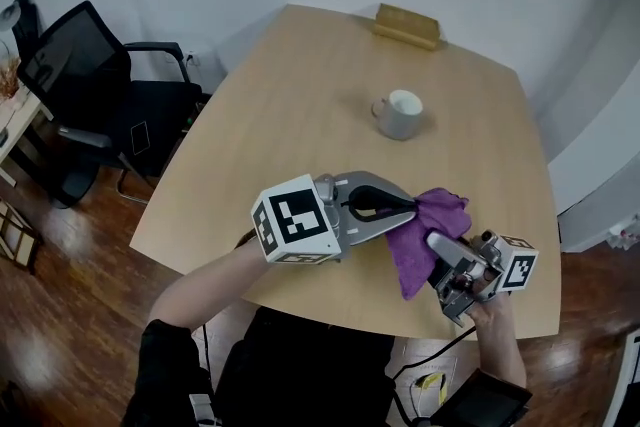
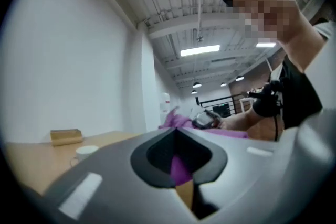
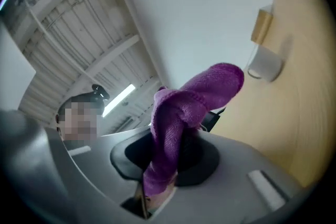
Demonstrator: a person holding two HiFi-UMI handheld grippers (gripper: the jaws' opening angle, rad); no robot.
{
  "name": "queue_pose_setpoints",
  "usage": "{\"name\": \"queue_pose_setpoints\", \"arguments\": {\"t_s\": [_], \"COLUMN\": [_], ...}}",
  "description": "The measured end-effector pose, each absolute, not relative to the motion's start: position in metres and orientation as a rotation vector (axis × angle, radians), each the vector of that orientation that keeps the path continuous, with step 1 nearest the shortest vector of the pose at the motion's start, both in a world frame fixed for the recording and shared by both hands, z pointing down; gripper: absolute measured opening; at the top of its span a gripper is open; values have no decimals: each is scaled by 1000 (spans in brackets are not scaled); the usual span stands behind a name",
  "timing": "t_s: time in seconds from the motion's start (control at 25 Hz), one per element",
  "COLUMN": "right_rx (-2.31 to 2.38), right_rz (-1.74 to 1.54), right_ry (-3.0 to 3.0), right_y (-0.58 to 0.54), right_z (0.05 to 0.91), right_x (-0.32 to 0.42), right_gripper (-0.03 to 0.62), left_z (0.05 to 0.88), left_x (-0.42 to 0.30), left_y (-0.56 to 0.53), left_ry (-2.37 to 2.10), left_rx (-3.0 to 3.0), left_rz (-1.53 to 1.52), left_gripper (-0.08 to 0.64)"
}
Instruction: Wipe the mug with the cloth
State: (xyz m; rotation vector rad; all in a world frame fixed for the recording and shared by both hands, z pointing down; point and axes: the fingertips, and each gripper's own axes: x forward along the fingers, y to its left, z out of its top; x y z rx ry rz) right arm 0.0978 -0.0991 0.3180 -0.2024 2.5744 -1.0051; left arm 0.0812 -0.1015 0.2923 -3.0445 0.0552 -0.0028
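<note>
A pale grey mug (image 1: 402, 114) stands upright on the wooden table (image 1: 290, 115), beyond both grippers; it also shows in the left gripper view as the mug (image 2: 85, 152) and in the right gripper view as the mug (image 3: 265, 65). A purple cloth (image 1: 432, 223) hangs over the table's near edge. My right gripper (image 1: 433, 241) is shut on the cloth (image 3: 176, 128), which bunches up past its jaws. My left gripper (image 1: 408, 207) points right, shut, with its tips pinching a corner of the cloth (image 2: 181, 168). Neither gripper touches the mug.
A wooden block (image 1: 407, 25) lies at the table's far edge, behind the mug. A black office chair (image 1: 90, 85) stands left of the table on the dark wood floor. The table's near edge runs just under both grippers.
</note>
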Motion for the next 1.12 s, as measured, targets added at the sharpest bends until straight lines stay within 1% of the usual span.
{"name": "queue_pose_setpoints", "arguments": {"t_s": [0.08,0.16,0.28,0.4,0.44,0.52,0.56,0.6,0.68,0.84,1.0,1.04,1.08,1.12], "right_rx": [-333,-480,-565,-610,-612,-596,-577,-556,-522,-481,-465,-466,-467,-469], "right_rz": [-952,-1019,-1116,-1110,-1106,-1100,-1099,-1100,-1093,-1058,-1039,-1035,-1033,-1030], "right_ry": [2627,2577,2397,2275,2247,2208,2195,2187,2191,2219,2229,2230,2230,2230], "right_y": [-117,-146,-185,-219,-227,-234,-234,-233,-229,-225,-222,-221,-220,-220], "right_z": [325,339,351,356,357,359,360,361,360,353,352,352,352,352], "right_x": [102,114,137,159,164,167,167,167,165,163,164,165,167,168], "right_gripper": [77,77,77,77,77,77,77,77,77,77,77,77,77,77], "left_z": [301,306,330,358,366,382,390,395,398,406,417,415,414,412], "left_x": [77,71,59,46,44,45,47,50,58,72,77,77,78,79], "left_y": [-131,-171,-252,-326,-341,-361,-367,-372,-378,-382,-384,-384,-384,-384], "left_ry": [128,234,493,726,761,762,736,698,607,386,264,261,264,271], "left_rx": [-3078,-3099,-3051,-2986,-2970,-2930,-2914,-2902,-2878,-2777,-2731,-2734,-2742,-2761], "left_rz": [-56,-108,-289,-424,-447,-505,-541,-573,-619,-778,-872,-872,-873,-875], "left_gripper": [21,21,21,28,55,130,185,224,253,250,210,180,123,109]}}
